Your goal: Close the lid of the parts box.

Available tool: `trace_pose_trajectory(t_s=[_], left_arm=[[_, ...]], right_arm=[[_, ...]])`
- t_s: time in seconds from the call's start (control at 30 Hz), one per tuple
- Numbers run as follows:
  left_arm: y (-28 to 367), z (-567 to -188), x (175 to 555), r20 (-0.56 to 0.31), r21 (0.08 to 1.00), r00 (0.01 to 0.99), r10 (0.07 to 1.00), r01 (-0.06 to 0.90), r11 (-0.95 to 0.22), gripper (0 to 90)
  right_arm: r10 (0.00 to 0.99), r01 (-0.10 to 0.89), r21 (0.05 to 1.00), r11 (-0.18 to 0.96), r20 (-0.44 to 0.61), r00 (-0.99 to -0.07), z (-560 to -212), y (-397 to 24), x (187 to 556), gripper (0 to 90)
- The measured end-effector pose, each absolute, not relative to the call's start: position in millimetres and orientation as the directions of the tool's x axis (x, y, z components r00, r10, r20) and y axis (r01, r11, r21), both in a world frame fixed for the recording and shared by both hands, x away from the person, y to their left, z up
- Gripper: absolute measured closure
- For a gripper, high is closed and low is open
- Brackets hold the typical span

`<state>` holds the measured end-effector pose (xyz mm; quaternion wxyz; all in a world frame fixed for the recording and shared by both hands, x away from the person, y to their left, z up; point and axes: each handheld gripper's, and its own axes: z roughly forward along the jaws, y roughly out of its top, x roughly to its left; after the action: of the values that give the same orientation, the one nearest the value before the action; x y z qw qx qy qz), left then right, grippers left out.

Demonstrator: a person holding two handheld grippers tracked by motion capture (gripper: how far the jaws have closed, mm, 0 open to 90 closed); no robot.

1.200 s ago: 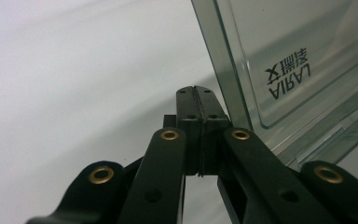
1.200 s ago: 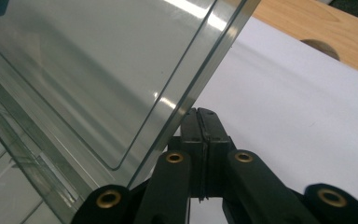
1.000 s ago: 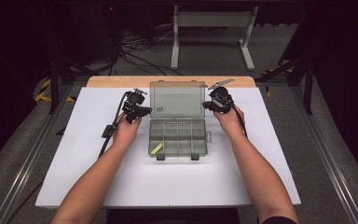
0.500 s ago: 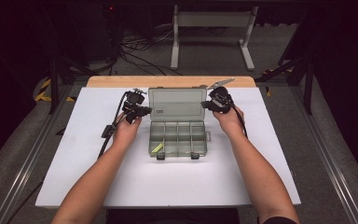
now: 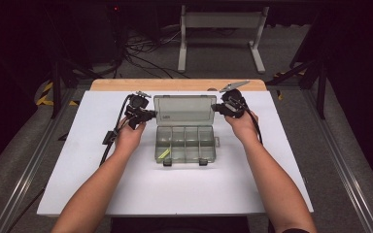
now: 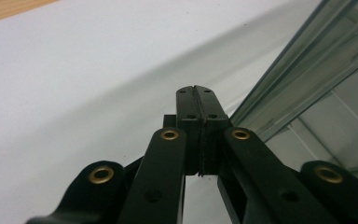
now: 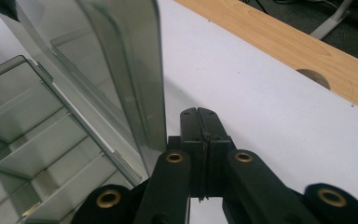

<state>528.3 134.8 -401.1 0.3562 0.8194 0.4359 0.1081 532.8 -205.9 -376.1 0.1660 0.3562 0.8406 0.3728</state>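
A clear compartment box (image 5: 185,143) lies open in the middle of the white table, its lid (image 5: 184,109) raised at the back. A small yellow piece (image 5: 163,154) rests in its front left compartment. My left gripper (image 5: 148,115) sits at the lid's left edge, jaws shut with nothing between them; its own view has the jaws (image 6: 196,100) pressed together beside the lid edge (image 6: 303,60). At the lid's right edge my right gripper (image 5: 216,108) is shut too, its jaws (image 7: 199,122) closed just behind the upright lid (image 7: 130,70).
The white tabletop (image 5: 126,189) stretches in front of the box. A wooden strip (image 5: 175,85) runs along the table's far edge, with a hole (image 7: 313,77) in it. Metal rails and stand legs (image 5: 221,22) lie beyond.
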Motion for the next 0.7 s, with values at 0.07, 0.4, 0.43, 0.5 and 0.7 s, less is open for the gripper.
trace_pose_trajectory(t_s=[0.07,0.4,0.43,0.5,0.7], left_arm=[[136,-399,526,-0.133,0.682,0.599,0.79,0.633,-0.365,89.7],[137,-388,516,-0.121,0.697,0.613,0.781,0.612,-0.373,89.7],[137,-387,514,-0.118,0.703,0.613,0.781,0.607,-0.37,89.7],[137,-385,513,-0.118,0.704,0.614,0.78,0.606,-0.37,89.7],[137,-378,505,-0.098,0.717,0.625,0.774,0.584,-0.38,89.7]], right_arm=[[0.721,0.471,0.748,0.468,-0.014,-0.693,-374,-207,529,90.0],[0.704,0.438,0.765,0.472,-0.029,-0.709,-361,-210,514,90.0],[0.702,0.435,0.766,0.474,-0.031,-0.711,-360,-210,513,90.0],[0.699,0.431,0.768,0.474,-0.031,-0.715,-359,-211,511,90.0],[0.69,0.415,0.776,0.475,-0.036,-0.723,-352,-212,502,90.0]])
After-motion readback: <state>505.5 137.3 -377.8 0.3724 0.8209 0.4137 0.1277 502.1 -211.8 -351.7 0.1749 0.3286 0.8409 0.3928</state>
